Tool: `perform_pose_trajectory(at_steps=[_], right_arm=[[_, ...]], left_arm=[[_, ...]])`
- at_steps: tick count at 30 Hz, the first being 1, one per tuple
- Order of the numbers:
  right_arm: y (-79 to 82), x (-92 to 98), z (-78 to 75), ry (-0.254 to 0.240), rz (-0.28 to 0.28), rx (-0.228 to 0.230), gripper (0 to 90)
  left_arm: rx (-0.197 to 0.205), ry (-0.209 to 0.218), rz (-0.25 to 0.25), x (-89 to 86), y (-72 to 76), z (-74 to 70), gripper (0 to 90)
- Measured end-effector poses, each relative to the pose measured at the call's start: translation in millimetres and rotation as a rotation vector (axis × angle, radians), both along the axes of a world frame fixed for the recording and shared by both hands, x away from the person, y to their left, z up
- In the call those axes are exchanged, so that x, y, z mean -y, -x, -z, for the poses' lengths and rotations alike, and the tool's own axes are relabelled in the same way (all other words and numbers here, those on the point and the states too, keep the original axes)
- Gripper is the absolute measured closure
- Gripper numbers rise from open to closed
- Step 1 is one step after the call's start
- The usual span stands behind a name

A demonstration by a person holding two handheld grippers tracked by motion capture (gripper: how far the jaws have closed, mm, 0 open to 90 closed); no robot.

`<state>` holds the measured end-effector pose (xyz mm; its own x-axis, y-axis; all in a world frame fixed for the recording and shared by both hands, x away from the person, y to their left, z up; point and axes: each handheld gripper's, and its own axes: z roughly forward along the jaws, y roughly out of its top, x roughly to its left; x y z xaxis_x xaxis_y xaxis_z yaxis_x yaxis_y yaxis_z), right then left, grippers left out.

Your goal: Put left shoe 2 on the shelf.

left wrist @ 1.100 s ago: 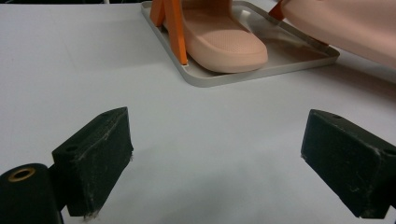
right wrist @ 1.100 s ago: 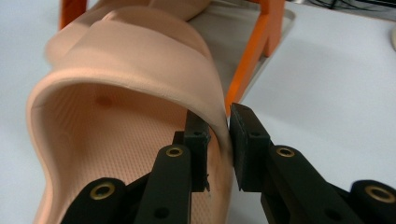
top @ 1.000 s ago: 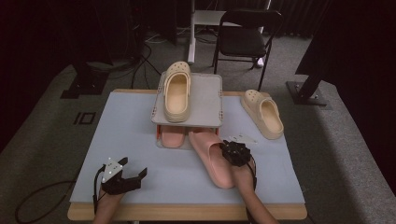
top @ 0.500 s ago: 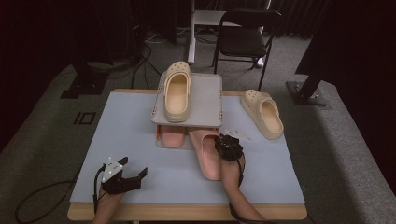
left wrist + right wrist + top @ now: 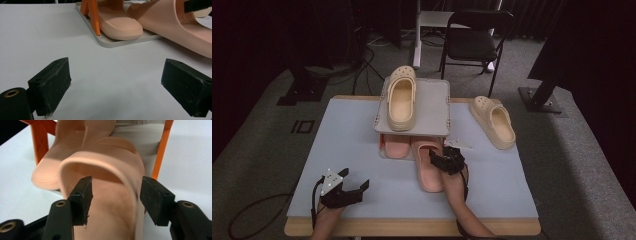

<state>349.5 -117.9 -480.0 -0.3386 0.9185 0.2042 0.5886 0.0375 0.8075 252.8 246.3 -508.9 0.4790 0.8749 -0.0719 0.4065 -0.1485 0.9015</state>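
Slide sandal [image 5: 428,167], pink, no legible branding; right gripper [image 5: 447,159] jaws just opened around its strap; left gripper [image 5: 343,190] at seven o'clock, open, empty.

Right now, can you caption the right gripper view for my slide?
Right hand-held gripper, jaws just opening, astride a pink slipper half on the shoe rack.

Orange rack posts [image 5: 160,150] flank the pink slide [image 5: 110,195]; the table's near side [image 5: 377,170] lies open.
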Motion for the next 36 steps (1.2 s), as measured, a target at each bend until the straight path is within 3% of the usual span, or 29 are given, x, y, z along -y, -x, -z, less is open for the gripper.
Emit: perform_pose_trajectory(at_steps=[4,6,10,14,20,36], right_arm=[[7.3,6.5,0.9,-0.021,-0.064,0.005,37.9],[9.4,6.8,0.7,-0.008,-0.081,0.003,37.1],[23.6,12.1,-1.0,0.023,-0.155,0.042,36.4],[37.6,22.1,-4.3,0.002,-0.214,0.057,34.9],[51.7,35.8,-5.9,-0.025,-0.249,0.057,33.7],[89.6,51.0,3.1,-0.018,-0.329,0.033,28.8]], left_arm=[[-0.005,0.002,0.0,1.0,-0.5,0.9,8.7],[-0.007,0.004,0.001,1.2,-0.5,0.8,8.6],[-0.003,0.004,0.001,1.5,-0.4,0.6,8.6],[-0.008,0.002,0.0,1.3,-0.7,0.8,8.7],[-0.006,0.0,0.003,2.2,-0.9,0.5,8.7],[-0.007,0.003,-0.005,1.2,-1.0,0.5,8.7]])
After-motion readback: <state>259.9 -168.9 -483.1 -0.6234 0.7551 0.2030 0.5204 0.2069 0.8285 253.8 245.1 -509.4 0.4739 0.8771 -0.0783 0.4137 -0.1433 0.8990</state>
